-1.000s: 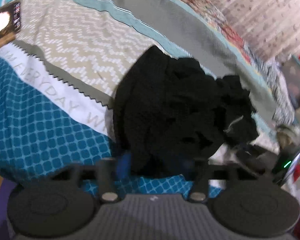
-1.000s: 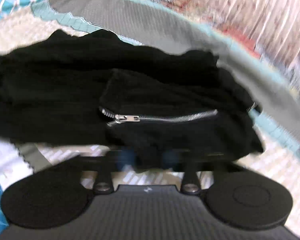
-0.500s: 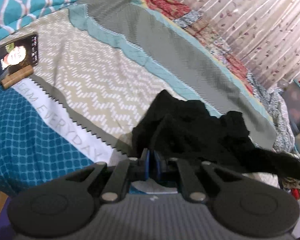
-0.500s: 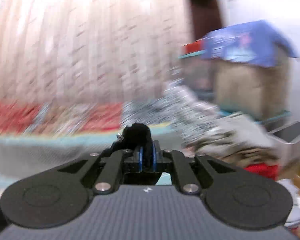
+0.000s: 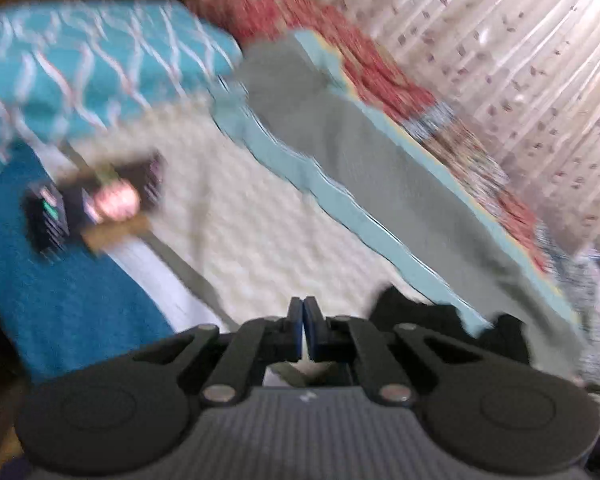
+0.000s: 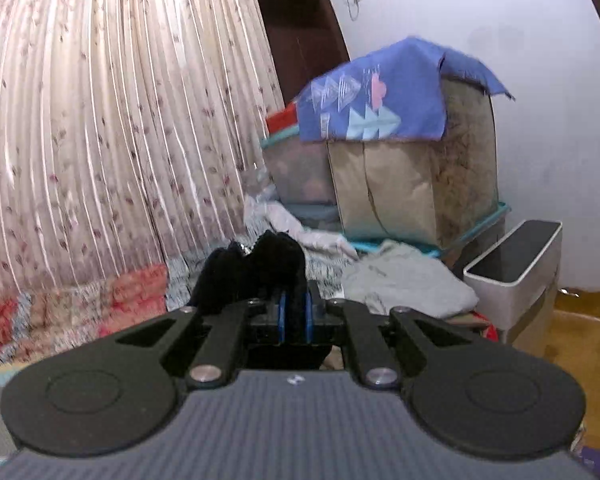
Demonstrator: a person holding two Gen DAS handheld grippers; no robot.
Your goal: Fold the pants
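The black pants [image 6: 260, 268] bunch up over my right gripper [image 6: 293, 316], which is shut on a thick fold of them and held up off the bed, facing the curtain and room corner. In the left wrist view, which is blurred, a bit of the black pants [image 5: 420, 312] shows low at the right, behind the gripper body. My left gripper [image 5: 302, 330] is shut, with its blue pads together above the patterned bedspread [image 5: 260, 240]. No black cloth shows between the pads.
A phone [image 5: 100, 204] on a wooden stand sits on the bed at the left. A teal pillow [image 5: 80, 80] lies at the bed's head. Curtains [image 6: 100, 140], stacked boxes under a blue cloth [image 6: 380, 92], loose clothes [image 6: 404, 284] and a white bin [image 6: 512, 276] stand beyond the bed.
Both grippers closed from open over the pants. The right one has lifted the cloth and swung up toward the curtain. The left one has risen and tilted toward the bed's head.
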